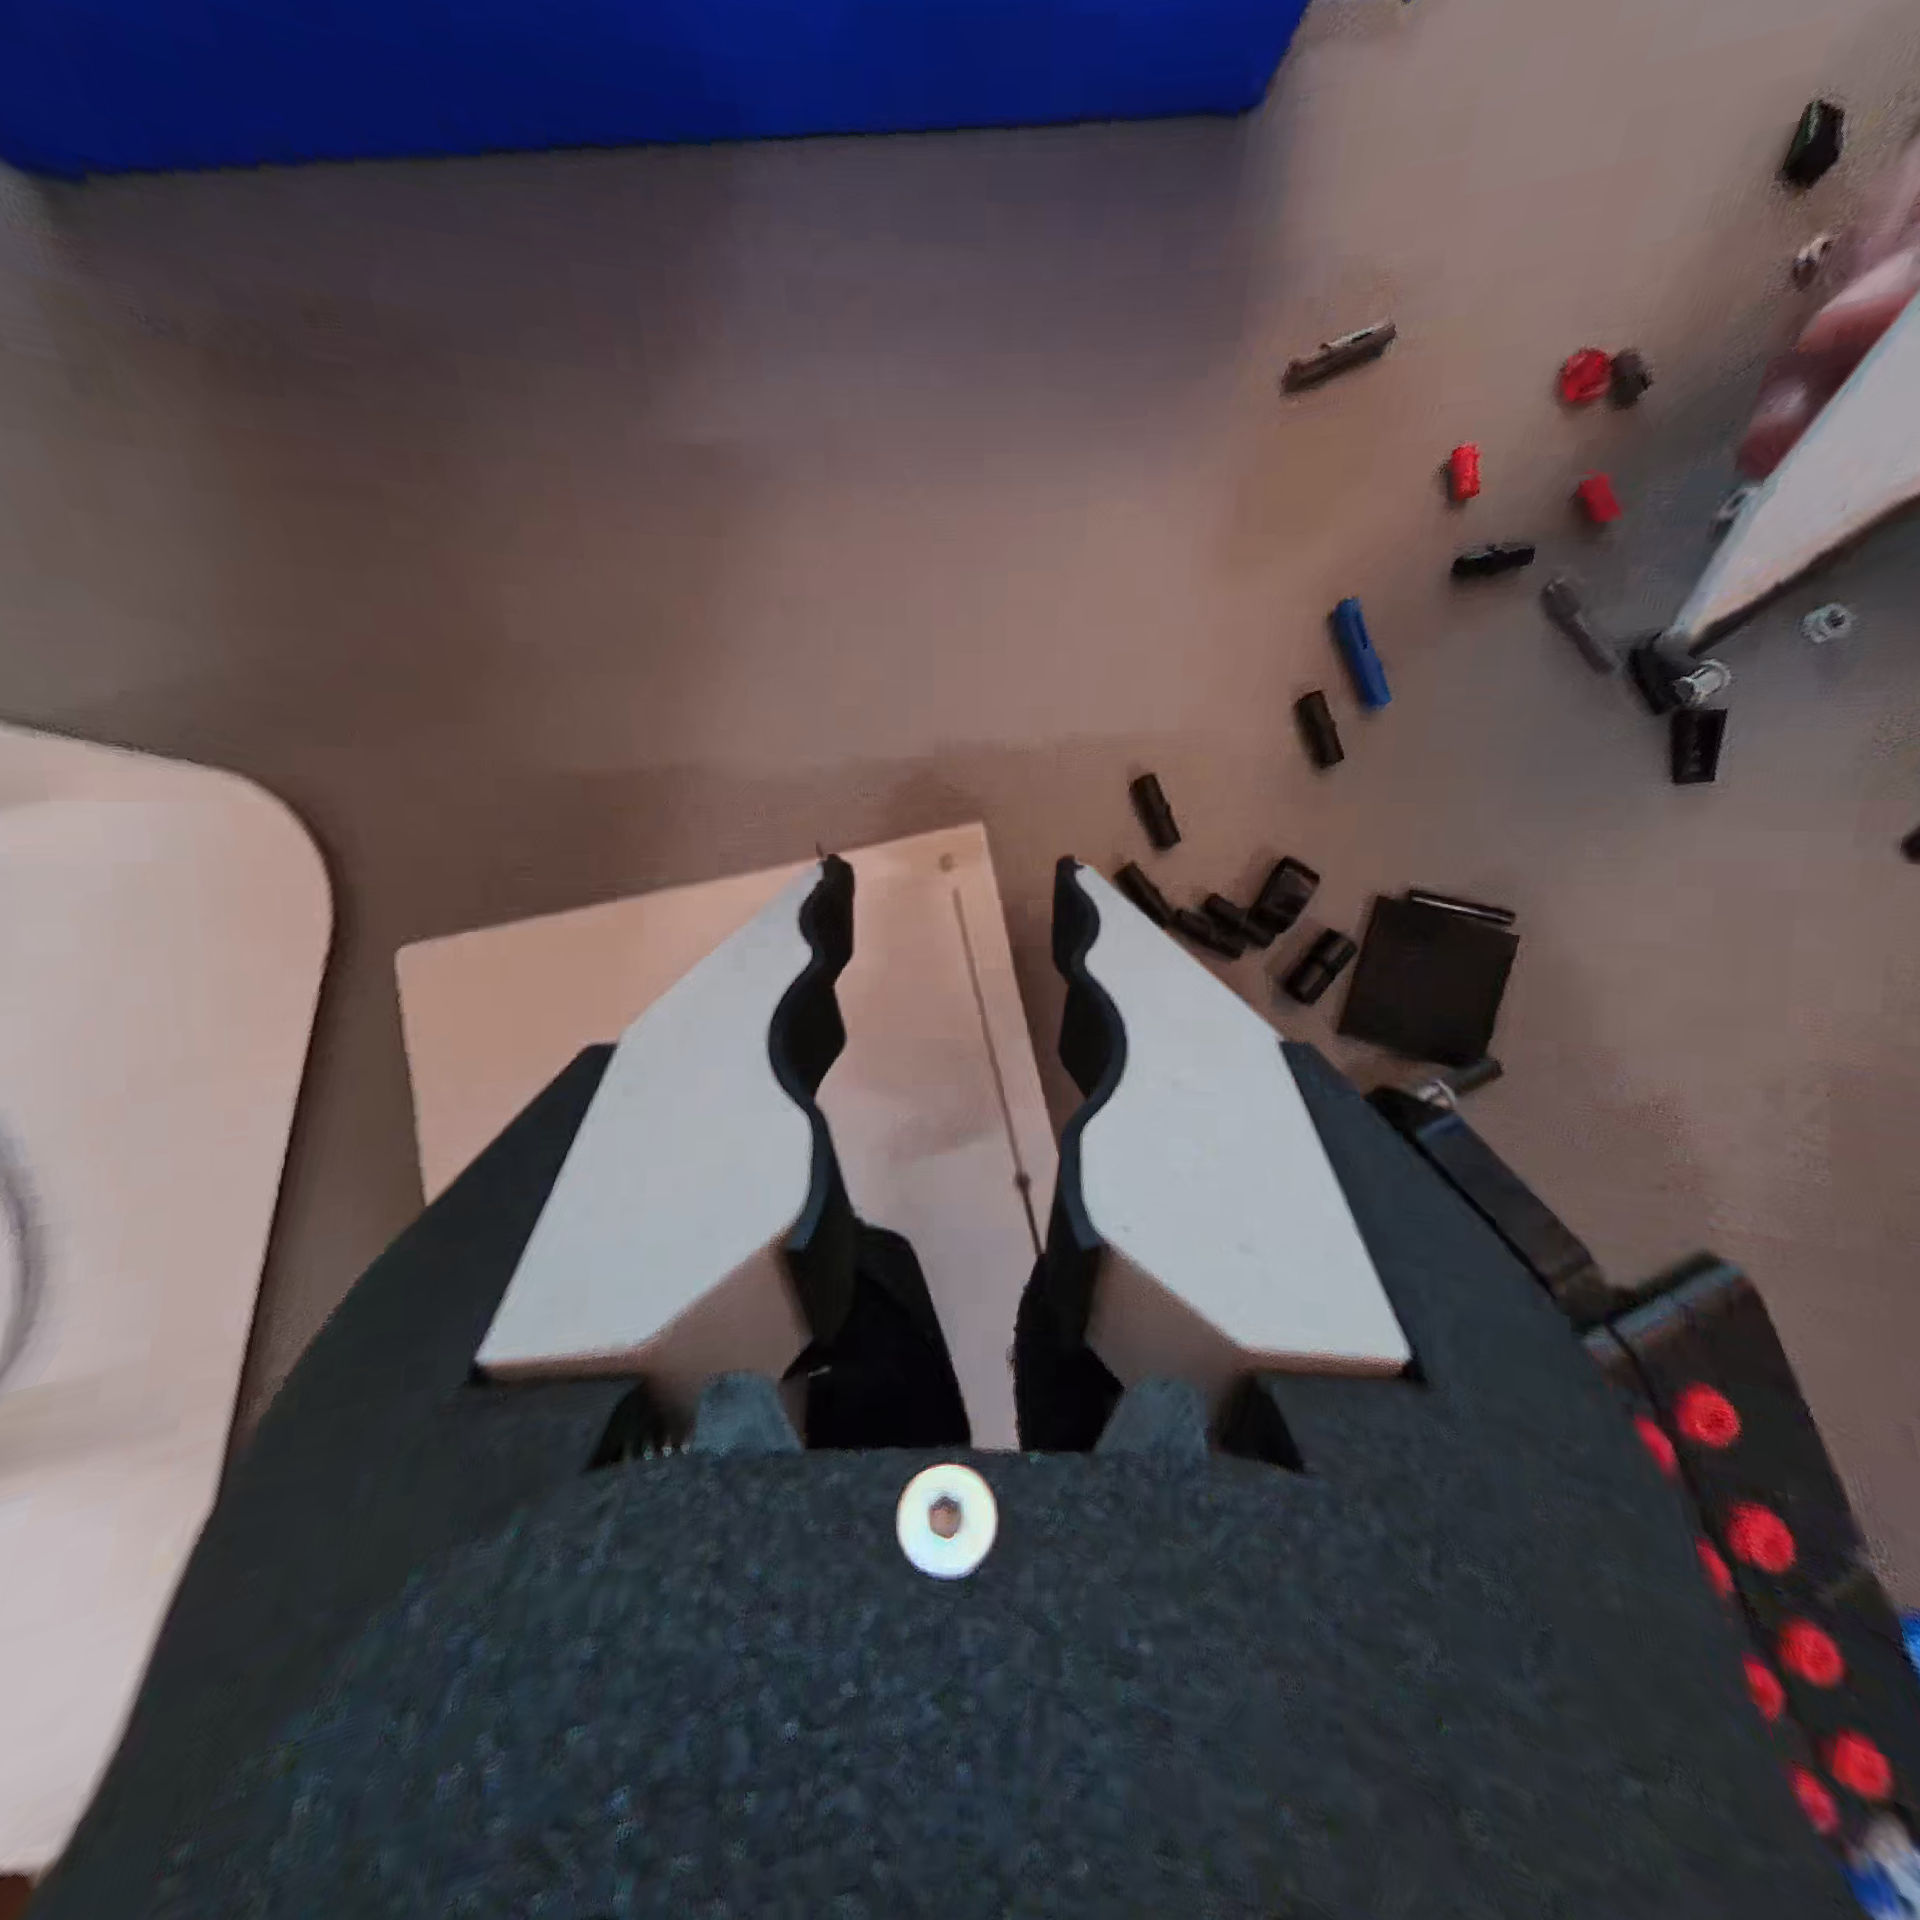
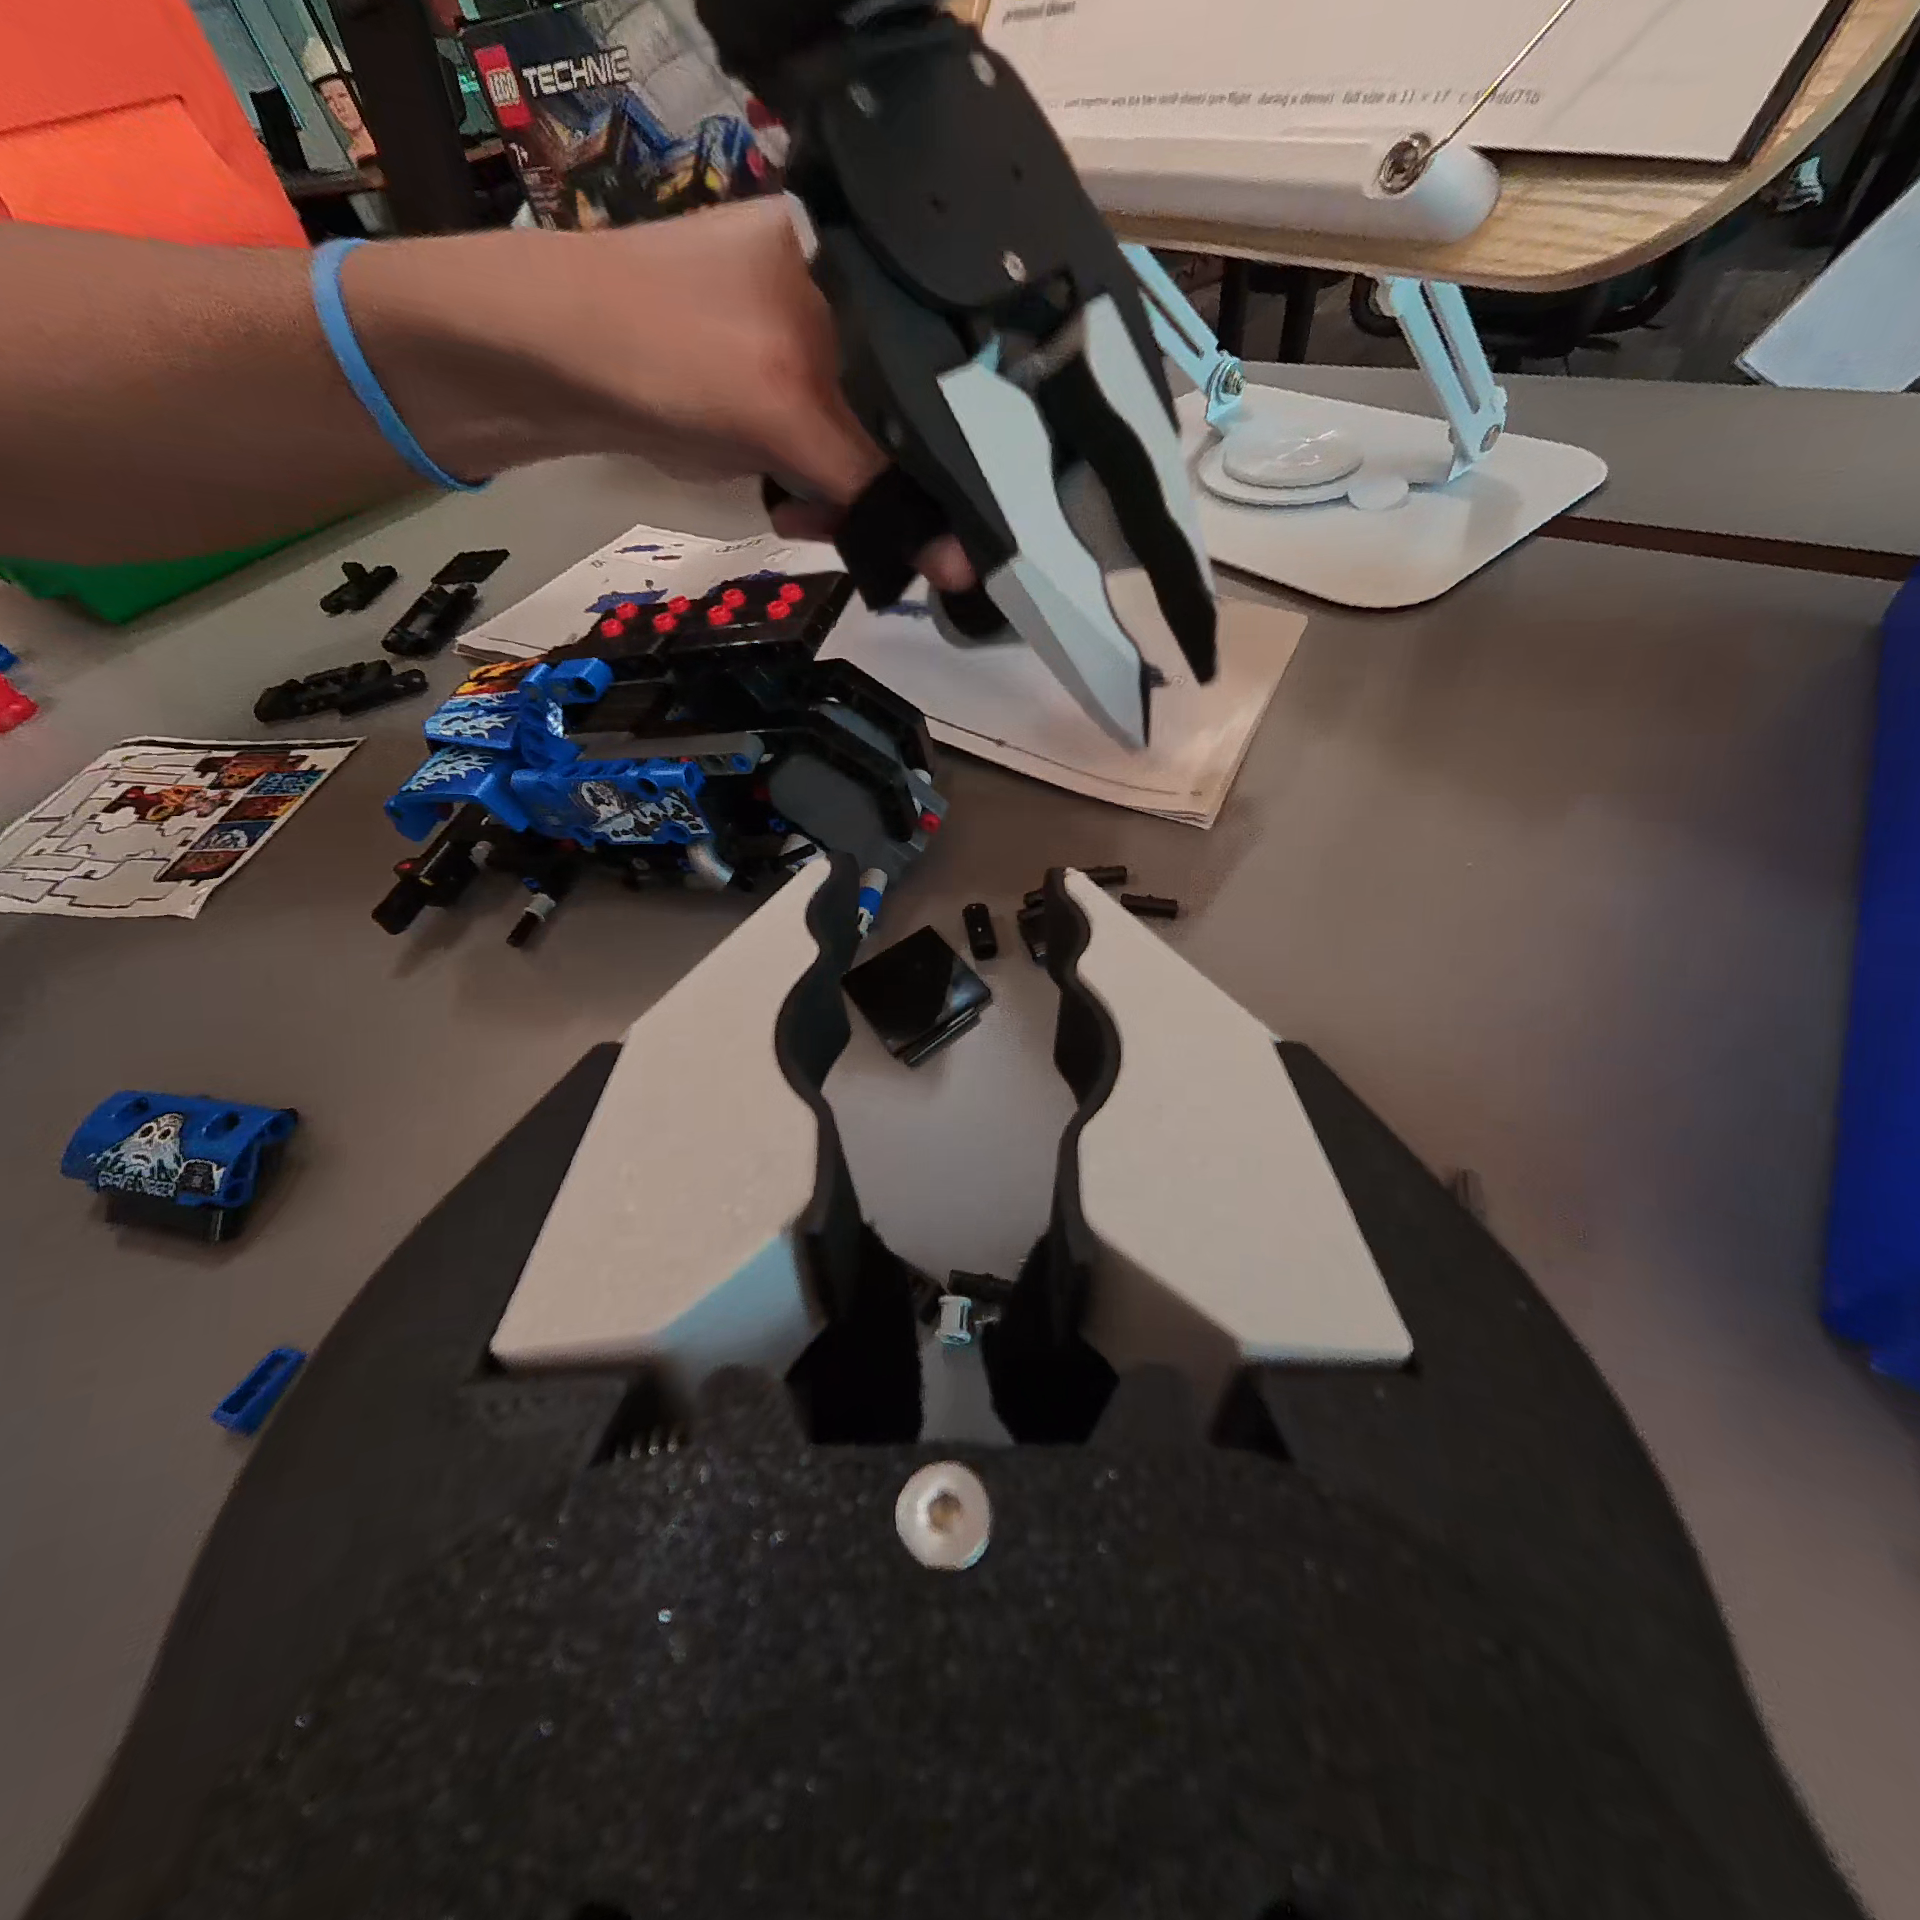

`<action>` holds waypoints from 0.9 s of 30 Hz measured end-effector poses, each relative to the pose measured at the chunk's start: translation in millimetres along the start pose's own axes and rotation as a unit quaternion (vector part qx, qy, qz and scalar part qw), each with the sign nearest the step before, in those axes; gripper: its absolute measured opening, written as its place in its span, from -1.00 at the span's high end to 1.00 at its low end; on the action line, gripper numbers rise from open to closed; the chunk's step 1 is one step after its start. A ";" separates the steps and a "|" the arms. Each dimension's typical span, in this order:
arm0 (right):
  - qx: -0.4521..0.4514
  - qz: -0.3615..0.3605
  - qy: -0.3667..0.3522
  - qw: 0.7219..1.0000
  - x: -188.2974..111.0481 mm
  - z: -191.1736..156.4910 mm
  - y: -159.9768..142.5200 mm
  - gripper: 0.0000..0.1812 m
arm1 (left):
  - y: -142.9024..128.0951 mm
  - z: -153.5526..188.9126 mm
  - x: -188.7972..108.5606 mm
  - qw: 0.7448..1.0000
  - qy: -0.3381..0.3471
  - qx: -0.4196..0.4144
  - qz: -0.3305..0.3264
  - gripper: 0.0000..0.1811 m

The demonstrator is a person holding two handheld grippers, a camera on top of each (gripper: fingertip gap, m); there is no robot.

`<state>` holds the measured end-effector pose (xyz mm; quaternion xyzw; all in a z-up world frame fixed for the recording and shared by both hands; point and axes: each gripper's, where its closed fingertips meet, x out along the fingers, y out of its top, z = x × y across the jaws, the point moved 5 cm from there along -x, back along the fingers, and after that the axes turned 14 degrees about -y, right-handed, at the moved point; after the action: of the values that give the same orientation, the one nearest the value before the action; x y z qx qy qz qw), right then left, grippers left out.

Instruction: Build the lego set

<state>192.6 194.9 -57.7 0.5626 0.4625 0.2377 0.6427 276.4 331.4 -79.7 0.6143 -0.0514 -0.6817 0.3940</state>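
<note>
The partly built blue and black lego model [image 2: 665, 769] lies on the grey table [image 2: 1455, 935] left of centre. My right gripper [image 2: 945, 894] is open and empty, low over the table, with a black square panel [image 2: 916, 992] lying between its fingers. My left gripper [image 1: 948, 883] is open and empty above the instruction booklet [image 1: 707, 987]. In the right wrist view the left gripper [image 2: 1169, 696] is held by a hand, tips pointing down at the booklet [image 2: 1091, 748]. Loose black pins [image 1: 1226, 920], a blue pin [image 1: 1361, 652] and red pieces [image 1: 1463, 473] lie scattered.
A sticker sheet [image 2: 166, 821], a blue stickered panel [image 2: 177, 1153] and a small blue piece [image 2: 258, 1387] lie to the left. A white stand [image 2: 1403, 499] holding a board stands behind the booklet. A blue object [image 2: 1881, 987] is at the right edge. The lego box [image 2: 613, 125] stands at the back. The right tips stand about 7 centimeters off the blue pin [image 1: 1361, 652].
</note>
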 end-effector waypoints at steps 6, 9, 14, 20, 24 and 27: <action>-0.004 -0.010 0.009 1.000 1.3 -3.1 -2.0 0.62 | -0.3 -1.2 23.0 0.997 0.029 0.068 -0.038 0.63; -0.002 -0.011 0.014 1.000 0.9 -3.5 -2.2 0.62 | -5.6 -2.5 22.5 0.996 0.044 0.066 -0.041 0.71; 0.015 -0.013 0.026 0.999 0.9 -3.9 -1.2 0.63 | -7.5 -3.4 16.4 0.997 0.045 0.053 -0.025 0.87; 0.014 -0.021 0.022 0.999 2.4 -2.2 -4.2 0.65 | -9.7 -5.4 11.7 0.998 0.036 0.042 -0.017 1.00; 0.023 -0.029 0.007 0.999 7.4 2.8 -4.6 0.69 | -8.5 -5.8 7.3 0.999 0.036 0.033 0.009 1.00; 0.044 -0.095 -0.008 0.994 25.4 13.0 -6.8 0.46 | -8.8 -4.7 2.7 0.999 0.023 0.015 0.037 1.00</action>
<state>214.0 207.6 -73.2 0.5458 0.5187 0.1506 0.6406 276.5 337.7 -87.9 0.6335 -0.0746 -0.6515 0.4107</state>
